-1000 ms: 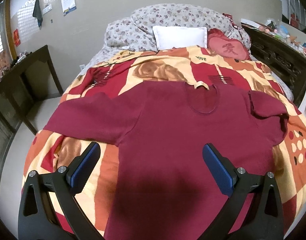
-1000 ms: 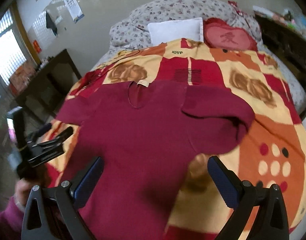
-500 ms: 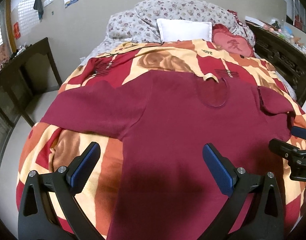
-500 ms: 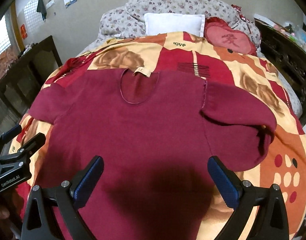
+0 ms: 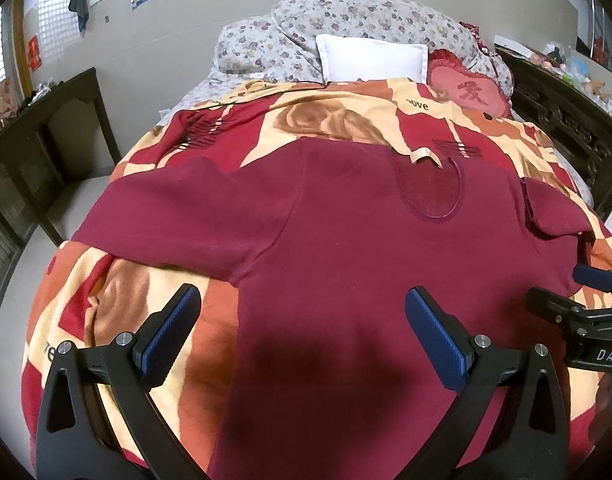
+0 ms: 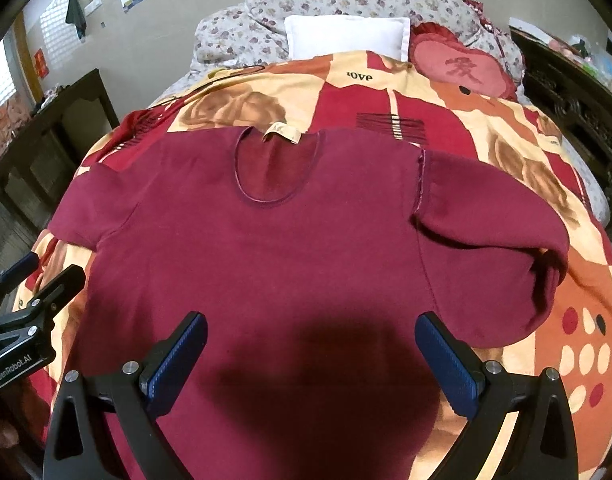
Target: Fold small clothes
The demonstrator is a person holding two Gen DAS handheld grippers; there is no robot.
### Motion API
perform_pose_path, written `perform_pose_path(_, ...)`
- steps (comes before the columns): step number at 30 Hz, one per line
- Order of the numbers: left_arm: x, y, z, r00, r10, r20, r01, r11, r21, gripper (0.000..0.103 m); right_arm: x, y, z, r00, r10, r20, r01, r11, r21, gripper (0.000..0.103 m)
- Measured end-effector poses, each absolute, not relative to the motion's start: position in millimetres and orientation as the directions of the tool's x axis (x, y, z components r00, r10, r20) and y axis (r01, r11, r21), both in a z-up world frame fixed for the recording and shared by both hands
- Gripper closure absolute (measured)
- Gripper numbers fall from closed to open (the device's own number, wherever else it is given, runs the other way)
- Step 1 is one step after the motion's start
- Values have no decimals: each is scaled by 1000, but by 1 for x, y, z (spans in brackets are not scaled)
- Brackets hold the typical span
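A maroon long-sleeved top (image 5: pixel 345 240) lies face up on the bed, neckline and tan label (image 6: pixel 282 133) toward the pillows; it also fills the right wrist view (image 6: pixel 290 248). Its left sleeve (image 5: pixel 178 208) lies spread out flat. Its right sleeve (image 6: pixel 493 256) is folded back over itself. My left gripper (image 5: pixel 302 332) is open and empty, hovering above the top's lower left body. My right gripper (image 6: pixel 309 356) is open and empty above the lower middle. Each gripper shows at the edge of the other's view, the right (image 5: pixel 585 308) and the left (image 6: pixel 30 300).
The bed carries a red, orange and cream blanket (image 6: pixel 485 128). A white pillow (image 5: pixel 371 58), a floral quilt (image 5: pixel 345 16) and a red heart cushion (image 5: pixel 469 90) lie at the head. Dark wooden furniture (image 5: pixel 38 148) stands left; a dark carved cabinet (image 6: pixel 577 96) stands right.
Both grippers moved closer over the top and stayed open. The right gripper swung left to centre over the body, and each gripper came into the other's view.
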State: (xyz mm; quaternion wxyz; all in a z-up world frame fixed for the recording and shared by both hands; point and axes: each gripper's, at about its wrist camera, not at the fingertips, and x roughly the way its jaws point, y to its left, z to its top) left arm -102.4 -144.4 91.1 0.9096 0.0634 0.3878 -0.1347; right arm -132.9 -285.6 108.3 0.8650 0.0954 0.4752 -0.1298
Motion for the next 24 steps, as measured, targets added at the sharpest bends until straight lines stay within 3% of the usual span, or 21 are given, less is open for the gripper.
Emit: perform_pose_path(24,-85,-144,77,644,-175,-745,273,962,10,0,-120,-290,94,496,-115,-861,329,942,64,0)
